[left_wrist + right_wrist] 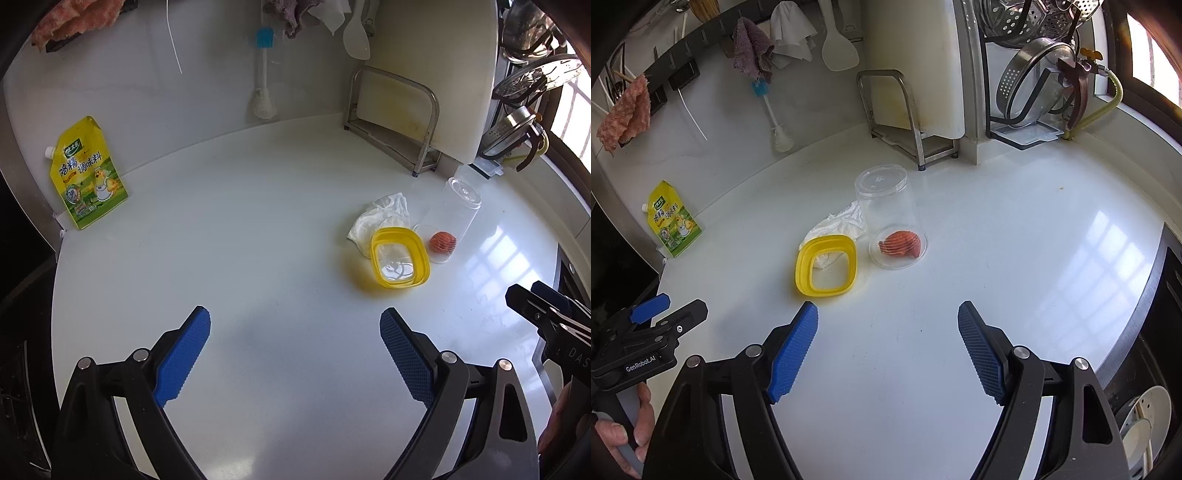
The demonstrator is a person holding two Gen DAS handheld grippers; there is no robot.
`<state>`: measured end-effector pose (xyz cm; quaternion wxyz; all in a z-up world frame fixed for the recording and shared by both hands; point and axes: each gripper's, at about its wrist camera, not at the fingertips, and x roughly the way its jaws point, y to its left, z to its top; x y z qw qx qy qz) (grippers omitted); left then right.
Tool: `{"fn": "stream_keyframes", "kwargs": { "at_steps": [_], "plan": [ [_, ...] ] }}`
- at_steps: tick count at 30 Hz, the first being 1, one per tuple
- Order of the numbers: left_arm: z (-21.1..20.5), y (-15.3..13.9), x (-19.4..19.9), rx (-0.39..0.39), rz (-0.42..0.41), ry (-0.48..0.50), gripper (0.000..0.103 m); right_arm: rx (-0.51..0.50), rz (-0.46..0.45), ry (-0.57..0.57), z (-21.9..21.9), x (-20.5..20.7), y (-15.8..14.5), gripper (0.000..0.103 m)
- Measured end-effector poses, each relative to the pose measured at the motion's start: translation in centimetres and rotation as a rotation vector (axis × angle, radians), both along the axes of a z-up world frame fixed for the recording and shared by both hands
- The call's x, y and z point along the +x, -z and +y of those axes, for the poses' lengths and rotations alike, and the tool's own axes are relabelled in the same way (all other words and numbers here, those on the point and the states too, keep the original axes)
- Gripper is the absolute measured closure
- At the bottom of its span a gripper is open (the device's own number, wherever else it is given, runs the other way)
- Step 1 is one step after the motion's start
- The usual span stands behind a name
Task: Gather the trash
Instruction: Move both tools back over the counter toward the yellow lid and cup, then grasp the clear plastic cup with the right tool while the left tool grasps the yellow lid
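A yellow-rimmed clear container (400, 262) (826, 266) stands on the white counter. A crumpled white tissue (380, 216) (840, 223) lies just behind it. A clear plastic cup (448, 218) (892, 218) stands upside down over an orange ridged piece (442, 242) (899, 243). My left gripper (295, 325) is open and empty, near and left of the container. My right gripper (888, 317) is open and empty, just in front of the container and cup. Each gripper shows at the edge of the other's view.
A yellow seasoning pouch (88, 173) (674, 219) leans at the back left. A metal rack with a cutting board (399, 122) (905, 118) stands at the back. A dish rack with pots (1034, 81) is at the back right. A brush (263, 85), cloths and a spatula hang on the wall.
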<state>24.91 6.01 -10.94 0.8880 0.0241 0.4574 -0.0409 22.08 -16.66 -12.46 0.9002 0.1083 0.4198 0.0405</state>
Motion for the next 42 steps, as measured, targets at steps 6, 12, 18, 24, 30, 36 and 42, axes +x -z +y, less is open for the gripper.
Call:
{"fn": "stream_keyframes", "kwargs": {
  "at_steps": [6, 12, 18, 24, 30, 36, 42],
  "plan": [
    [0.6, 1.0, 1.5, -0.013, -0.002, -0.015, 0.012, -0.021, -0.028, 0.012, 0.0, 2.2, 0.5, 0.028],
    [0.3, 2.5, 2.4, -0.017, 0.004, -0.004, 0.012, -0.029, -0.056, 0.011, 0.1, 4.3, 1.6, 0.028],
    [-0.1, 3.6, 3.1, -0.035, -0.035, 0.014, 0.012, -0.027, -0.102, 0.017, 0.0, 6.9, 2.8, 0.028],
    [-0.3, 4.7, 3.5, -0.057, -0.067, 0.008, 0.012, -0.054, -0.136, -0.007, 0.5, 9.5, 3.5, 0.028],
    [-0.1, 5.3, 3.5, -0.062, -0.048, -0.001, 0.012, -0.095, -0.137, -0.007, 1.4, 11.9, 4.0, 0.028],
    [-0.1, 5.2, 3.7, -0.051, -0.049, 0.009, 0.012, -0.097, -0.164, 0.003, 1.8, 12.6, 3.9, 0.029],
    [-0.5, 5.0, 3.9, -0.063, -0.048, 0.020, 0.012, -0.101, -0.154, -0.016, 1.9, 12.7, 3.9, 0.054]
  ]
}}
